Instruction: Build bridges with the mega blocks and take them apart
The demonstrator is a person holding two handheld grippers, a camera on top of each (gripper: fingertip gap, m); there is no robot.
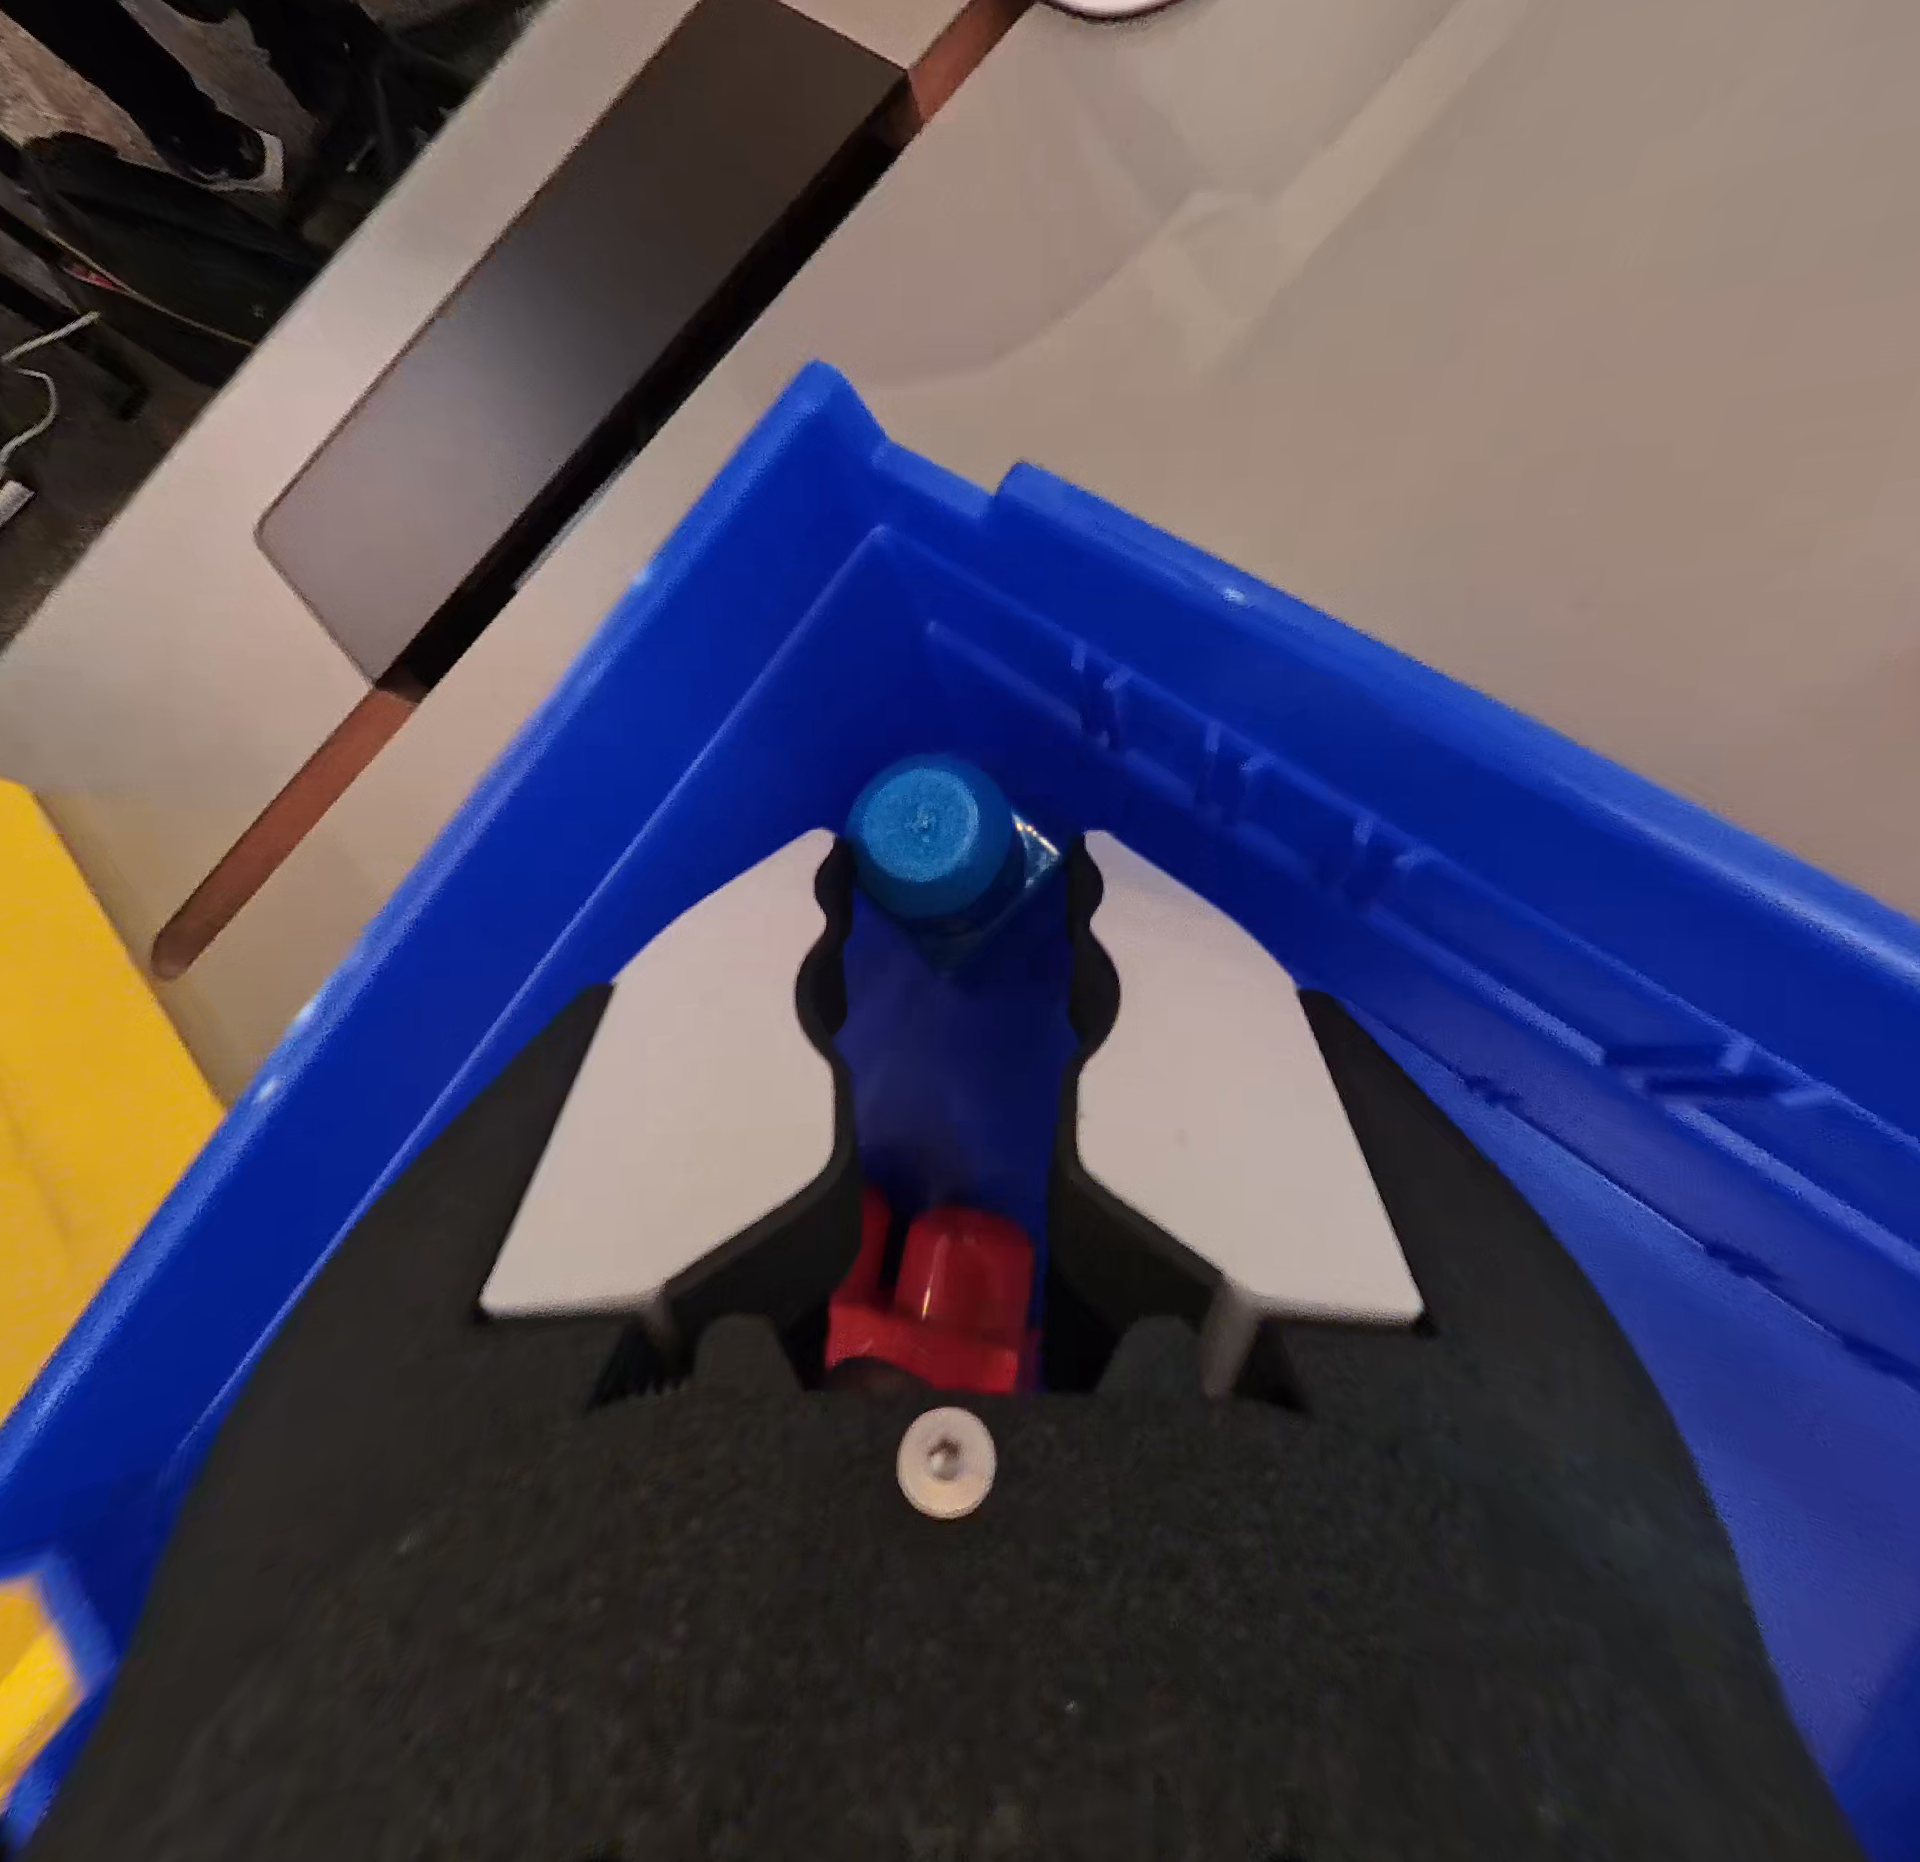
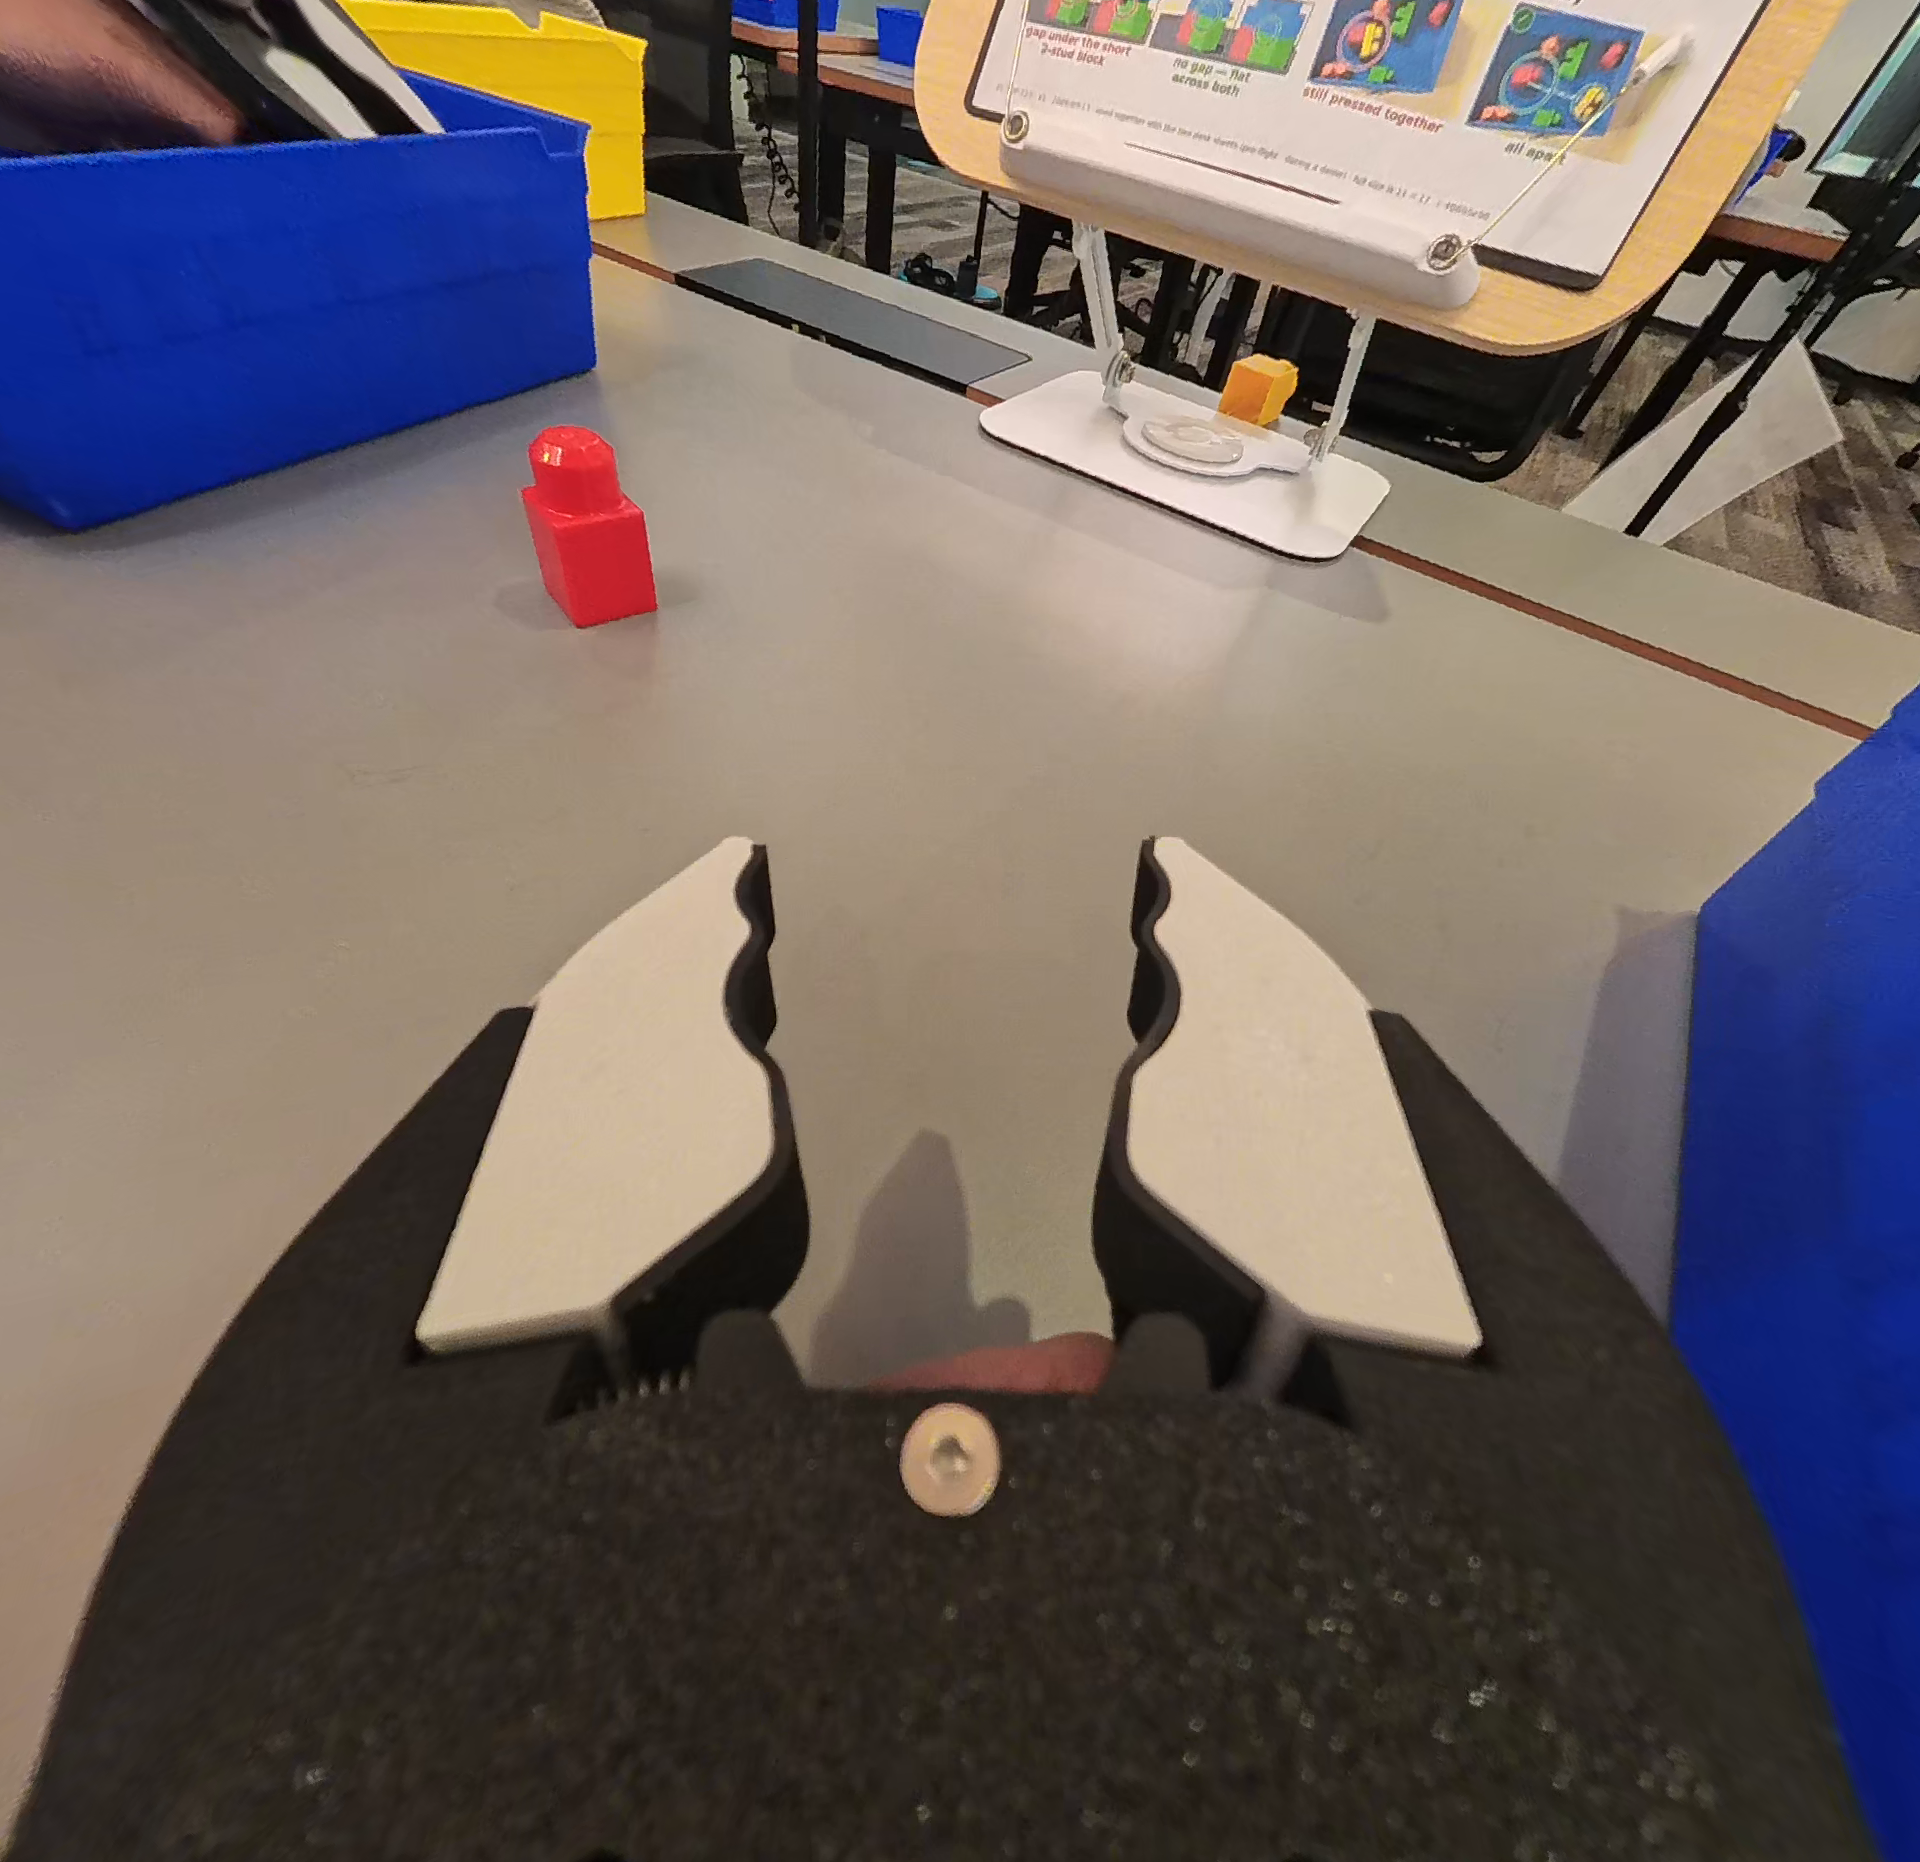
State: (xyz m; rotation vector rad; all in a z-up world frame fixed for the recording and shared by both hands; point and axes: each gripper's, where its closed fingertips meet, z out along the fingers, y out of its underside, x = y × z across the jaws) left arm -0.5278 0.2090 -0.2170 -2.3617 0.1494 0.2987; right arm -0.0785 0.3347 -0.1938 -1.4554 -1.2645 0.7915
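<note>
Blue block [image 1: 940,867] clenched in left claw [image 1: 951,877] over blue bin [image 1: 1351,669], right claw [image 2: 951,877] released above table [image 2: 935,669]

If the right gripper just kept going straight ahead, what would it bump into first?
Probably nothing on the table at first. The right gripper is open and points across bare grey table. The red block stands off to the left of its line. Farther on, the white stand base looks like the first thing, though depth is hard to judge.

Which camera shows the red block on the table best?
The right wrist view: the red block stands upright on the grey table, whole and sharp, near the blue bin. The left wrist view looks into the bin and doesn't show that block.
</note>
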